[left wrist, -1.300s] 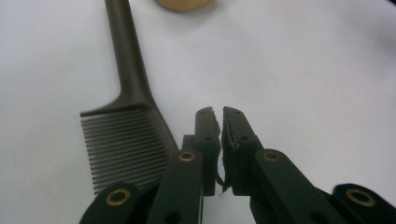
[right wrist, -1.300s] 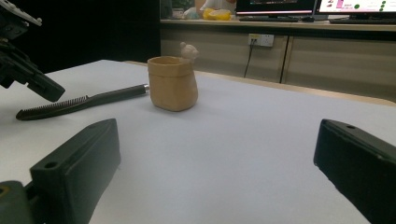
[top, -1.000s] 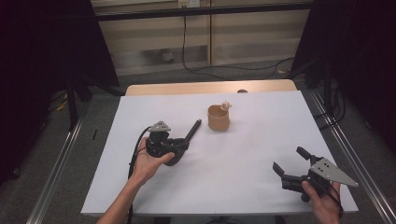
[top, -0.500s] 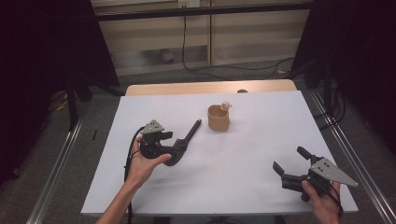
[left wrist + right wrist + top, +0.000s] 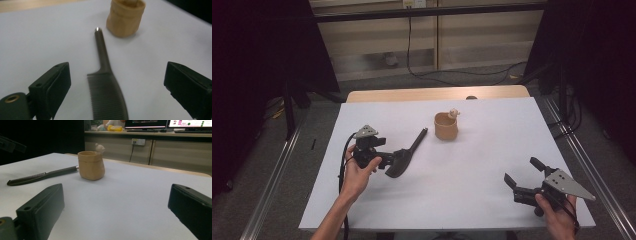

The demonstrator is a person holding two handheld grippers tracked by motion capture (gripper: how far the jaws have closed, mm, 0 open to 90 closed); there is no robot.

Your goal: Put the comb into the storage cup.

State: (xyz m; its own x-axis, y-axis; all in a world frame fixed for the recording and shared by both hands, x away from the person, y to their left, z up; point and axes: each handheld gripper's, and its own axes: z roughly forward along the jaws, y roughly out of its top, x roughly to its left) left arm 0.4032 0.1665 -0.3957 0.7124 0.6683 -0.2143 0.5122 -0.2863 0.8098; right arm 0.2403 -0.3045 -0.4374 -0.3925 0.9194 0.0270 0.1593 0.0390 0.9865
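A dark comb is seen flat on the white worktop, left of centre, its thin handle pointing far-right toward a small tan pot with a pale knob at its rim. Handle tip and pot are near but apart.

Left tongs are held low over the toothed end; in the left gripper view the 2 jaws stand wide apart on either side of the comb, nothing gripped. Right tongs are held at the near-right corner, jaws spread, empty, well apart from pot and comb.

Handling, as judged: the comb is likely light, stiff plastic, thin and lying flush, so it may skid or be hard to get under. The spine just above the teeth, or the handle's root, is judged the best hold; the fine teeth could bend or slip. The pot looks soft-walled and light, easily tipped.

Surface: smooth, matte white sheet over a wooden top. Room: dim, dark curtains at both sides, cables on the floor beyond, monitors on a far bench.
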